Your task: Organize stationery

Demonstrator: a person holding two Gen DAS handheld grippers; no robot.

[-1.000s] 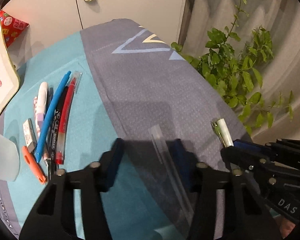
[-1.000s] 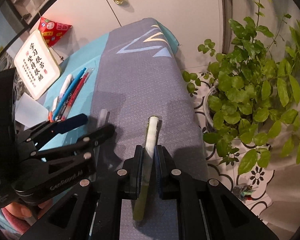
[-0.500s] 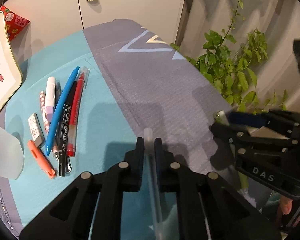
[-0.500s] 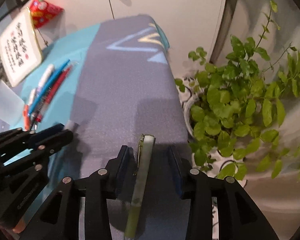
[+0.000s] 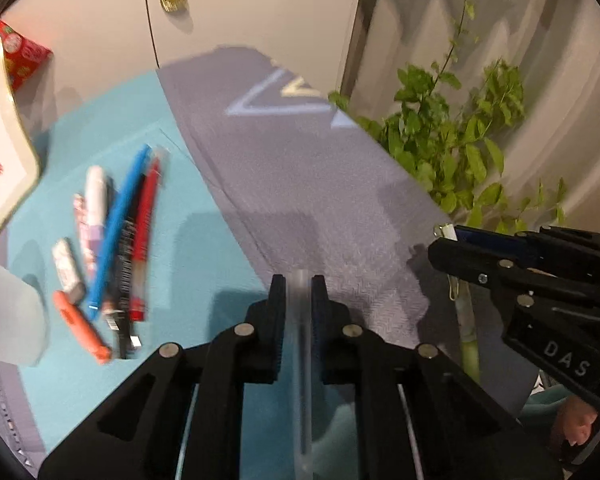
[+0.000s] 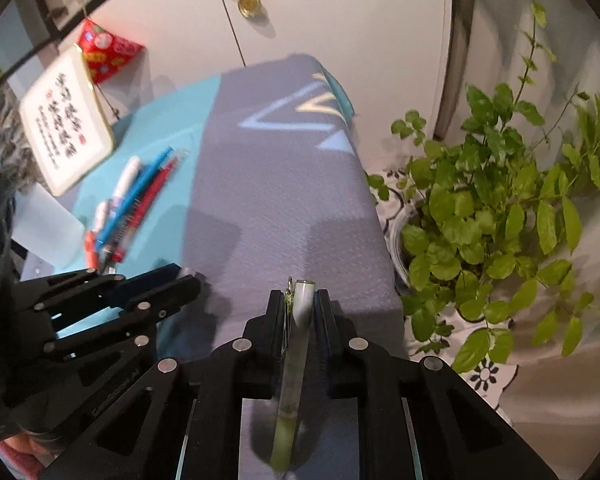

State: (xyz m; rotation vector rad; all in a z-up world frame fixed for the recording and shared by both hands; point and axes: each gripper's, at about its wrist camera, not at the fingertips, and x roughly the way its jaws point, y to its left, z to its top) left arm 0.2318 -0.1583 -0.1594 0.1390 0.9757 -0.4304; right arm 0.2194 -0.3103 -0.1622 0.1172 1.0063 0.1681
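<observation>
Green pen (image 6: 296, 344) clamped in right claw (image 6: 299, 300)

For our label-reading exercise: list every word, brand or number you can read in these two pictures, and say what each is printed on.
"DAS": white letters on the right gripper body.
Raised lettering on the left gripper body: too faint to read.
Framed sign: Chinese characters, too blurred to read.
Black marker: white print, blurred.
Red packet: pattern only, unreadable.
</observation>
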